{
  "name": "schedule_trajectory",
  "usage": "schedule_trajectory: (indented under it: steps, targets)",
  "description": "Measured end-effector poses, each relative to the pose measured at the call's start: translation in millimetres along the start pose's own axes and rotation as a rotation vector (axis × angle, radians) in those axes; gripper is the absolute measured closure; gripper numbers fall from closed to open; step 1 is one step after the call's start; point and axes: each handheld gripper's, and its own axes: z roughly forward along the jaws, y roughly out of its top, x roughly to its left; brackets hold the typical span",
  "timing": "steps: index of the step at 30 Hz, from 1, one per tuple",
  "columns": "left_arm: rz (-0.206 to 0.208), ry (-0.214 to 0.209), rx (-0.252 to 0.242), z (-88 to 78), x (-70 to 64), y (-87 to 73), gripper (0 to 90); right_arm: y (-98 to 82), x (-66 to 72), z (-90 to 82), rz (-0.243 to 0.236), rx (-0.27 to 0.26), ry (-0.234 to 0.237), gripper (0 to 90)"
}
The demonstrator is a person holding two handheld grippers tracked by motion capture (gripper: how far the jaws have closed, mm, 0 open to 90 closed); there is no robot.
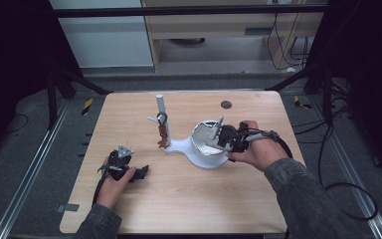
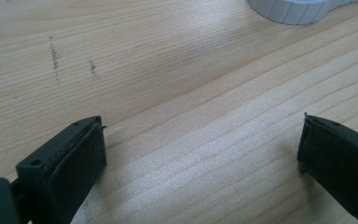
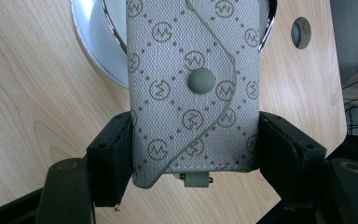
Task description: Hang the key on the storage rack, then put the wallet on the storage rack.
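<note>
The right tongs (image 3: 193,154) grip a grey patterned key pouch (image 3: 193,84) by its two sides, holding it over the round bowl (image 1: 201,142) of the white stand (image 1: 176,147) on the table (image 1: 179,199). The left tongs (image 2: 200,154) rest spread wide on bare wood, nothing between their pads.

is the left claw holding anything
No, the left claw stands open over bare table, nothing between its jaws.
</note>
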Motion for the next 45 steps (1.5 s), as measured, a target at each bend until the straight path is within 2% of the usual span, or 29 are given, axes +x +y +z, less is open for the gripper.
schedule_trajectory:
  steps: [18,33,45]
  targets:
    - [0.000,0.000,0.002,-0.1,0.0,0.1,0.4,13.1,1.3,9.8,-0.008,0.024,0.018,31.4]
    - [0.002,-0.001,0.001,0.0,-0.1,0.2,0.4,26.5,9.3,23.4,-0.028,0.048,0.020,31.3]
    - [0.003,-0.002,0.001,0.1,-0.3,0.2,0.4,33.5,4.2,36.0,-0.013,0.077,0.027,31.2]
